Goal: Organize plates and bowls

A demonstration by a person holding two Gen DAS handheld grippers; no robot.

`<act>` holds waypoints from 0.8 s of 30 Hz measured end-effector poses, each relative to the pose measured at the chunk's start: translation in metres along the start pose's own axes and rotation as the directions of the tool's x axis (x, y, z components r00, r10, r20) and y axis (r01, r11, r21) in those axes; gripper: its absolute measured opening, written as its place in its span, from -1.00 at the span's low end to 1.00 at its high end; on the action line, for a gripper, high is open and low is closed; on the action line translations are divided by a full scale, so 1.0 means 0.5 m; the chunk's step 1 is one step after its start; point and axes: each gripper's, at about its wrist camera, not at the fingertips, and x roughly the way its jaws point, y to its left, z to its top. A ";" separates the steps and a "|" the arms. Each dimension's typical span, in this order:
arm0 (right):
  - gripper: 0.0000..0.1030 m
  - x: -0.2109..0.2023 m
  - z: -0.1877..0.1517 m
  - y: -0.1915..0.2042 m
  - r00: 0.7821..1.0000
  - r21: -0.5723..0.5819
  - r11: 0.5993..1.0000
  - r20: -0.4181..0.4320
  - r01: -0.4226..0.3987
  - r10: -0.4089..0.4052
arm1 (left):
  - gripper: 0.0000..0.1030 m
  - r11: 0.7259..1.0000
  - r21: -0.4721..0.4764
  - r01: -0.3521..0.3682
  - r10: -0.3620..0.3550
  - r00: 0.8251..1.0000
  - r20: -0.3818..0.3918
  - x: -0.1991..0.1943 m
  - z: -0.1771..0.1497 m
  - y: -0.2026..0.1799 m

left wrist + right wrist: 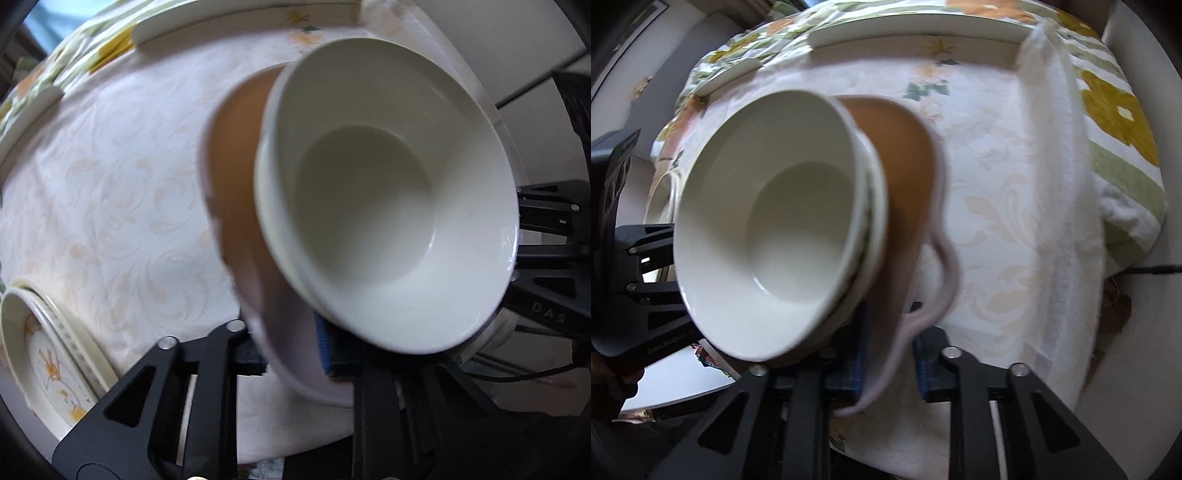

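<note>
- Left gripper [295, 354]: clenched on the near rim of the brown bowl [236, 177]; blue pads are seen pressed on either side of the pale wavy rim.
- Right gripper [890, 354]: likewise clamped on the opposite rim of the same brown bowl [905, 177], with the pale rim caught between its blue pads.
- Brown bowl: gripped at both edges, over the desk [110, 184]; whether it rests on the cloth or is lifted cannot be told.
- White bowl [388, 206] is nested inside the brown one, and a second white rim is visible just beneath it; the stack is seen in the right wrist view as well [775, 221].
- Floral plates [48, 354] are stacked at the desk edge, near the left gripper, apart from the bowls.
- A large pale plate [916, 31] is seen at the far side of the desk.
- A white towel [1060, 184] is laid along the desk, well apart from the bowls, beside a floral cloth [1115, 107].
- Both views are blurred.
</note>
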 end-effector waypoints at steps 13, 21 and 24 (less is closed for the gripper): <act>-0.73 -0.015 -0.020 0.004 0.995 -0.044 0.998 0.093 0.044 -0.040 | -0.72 0.999 0.002 -0.055 0.054 0.993 0.104 -0.057 -0.027 -0.011; -0.73 -0.054 -0.026 0.032 0.984 -0.094 0.991 0.163 0.090 -0.074 | -0.72 0.997 -0.035 -0.069 0.074 0.981 0.179 -0.110 -0.063 -0.006; -0.73 -0.081 -0.024 0.057 0.980 -0.126 0.986 0.181 0.107 -0.083 | -0.72 0.996 -0.058 -0.074 0.084 0.976 0.202 -0.142 -0.073 0.010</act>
